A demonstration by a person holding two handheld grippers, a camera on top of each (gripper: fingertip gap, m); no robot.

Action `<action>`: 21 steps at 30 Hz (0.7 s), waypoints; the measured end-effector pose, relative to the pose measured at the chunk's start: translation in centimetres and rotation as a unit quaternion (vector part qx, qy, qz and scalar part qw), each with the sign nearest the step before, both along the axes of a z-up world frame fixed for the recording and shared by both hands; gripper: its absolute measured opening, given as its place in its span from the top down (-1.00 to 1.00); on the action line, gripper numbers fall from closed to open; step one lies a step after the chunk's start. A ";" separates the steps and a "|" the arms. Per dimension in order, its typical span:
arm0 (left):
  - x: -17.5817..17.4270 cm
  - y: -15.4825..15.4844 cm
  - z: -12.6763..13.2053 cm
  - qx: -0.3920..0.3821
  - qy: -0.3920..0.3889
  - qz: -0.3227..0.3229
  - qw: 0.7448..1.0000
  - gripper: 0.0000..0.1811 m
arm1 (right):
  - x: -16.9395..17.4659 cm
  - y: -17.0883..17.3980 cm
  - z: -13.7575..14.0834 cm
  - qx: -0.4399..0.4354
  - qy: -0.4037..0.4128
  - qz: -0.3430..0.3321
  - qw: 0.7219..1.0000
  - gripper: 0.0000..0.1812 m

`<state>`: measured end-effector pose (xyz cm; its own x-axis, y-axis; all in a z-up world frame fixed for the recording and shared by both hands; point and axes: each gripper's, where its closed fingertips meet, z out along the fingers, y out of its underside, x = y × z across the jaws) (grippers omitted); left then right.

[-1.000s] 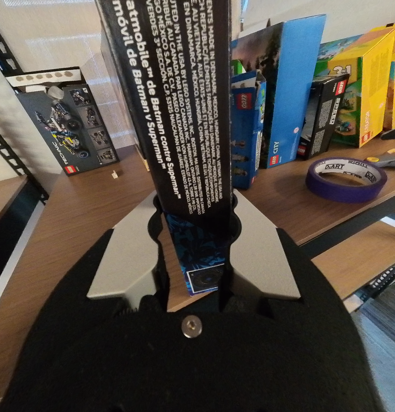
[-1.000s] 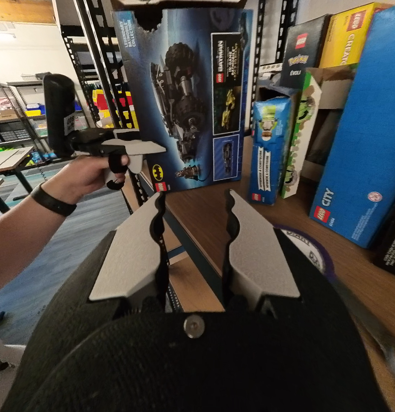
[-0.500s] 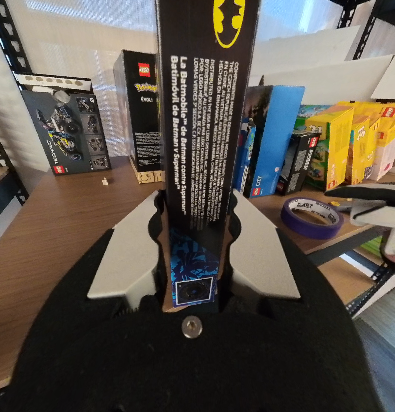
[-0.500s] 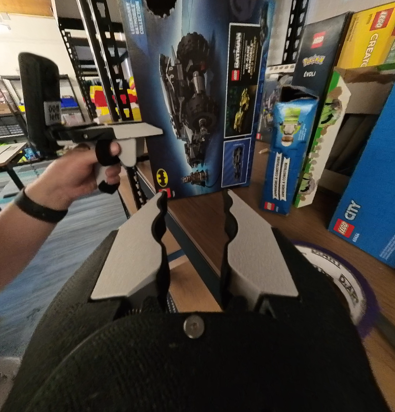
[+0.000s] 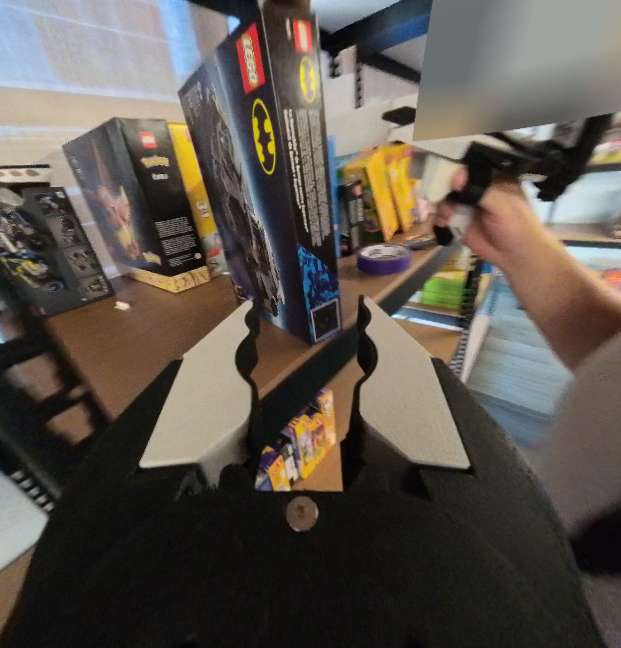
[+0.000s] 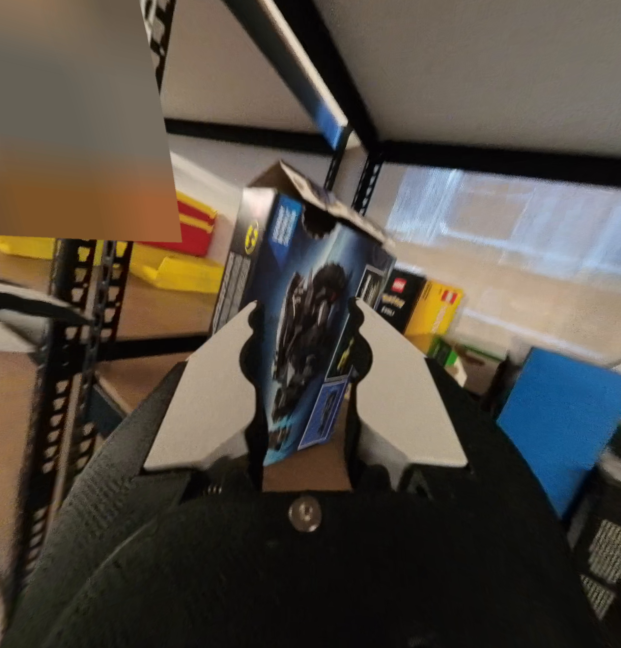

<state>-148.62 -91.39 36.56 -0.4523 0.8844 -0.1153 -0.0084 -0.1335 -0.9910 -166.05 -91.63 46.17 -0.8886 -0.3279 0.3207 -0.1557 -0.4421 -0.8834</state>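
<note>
Now both tools (image 5: 306, 308) (image 6: 303, 306) apart and empty, dark box (image 5: 267, 196) upright on shelf (image 5: 126, 336).

A tall dark bat-emblem box (image 5: 267, 196) is seen upright on the wooden shelf (image 5: 133, 336). Left of it a black box (image 5: 144, 196) is stood; right of it, purple tape (image 5: 384, 258) and yellow boxes (image 5: 386, 196).

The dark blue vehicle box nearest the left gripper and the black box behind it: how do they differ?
The dark blue vehicle box stands at the front edge of the wooden shelf; the black box sits farther back. The vehicle box has an open, torn top flap, seen in the right wrist view; the black box's top looks closed. The vehicle box is nearest the open left gripper. Both stand upright.
</note>
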 end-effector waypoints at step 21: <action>28.6 -6.5 3.2 -0.053 0.208 0.066 0.974 1.00 | 21.5 -12.3 -7.1 0.254 0.048 -0.036 0.965 0.91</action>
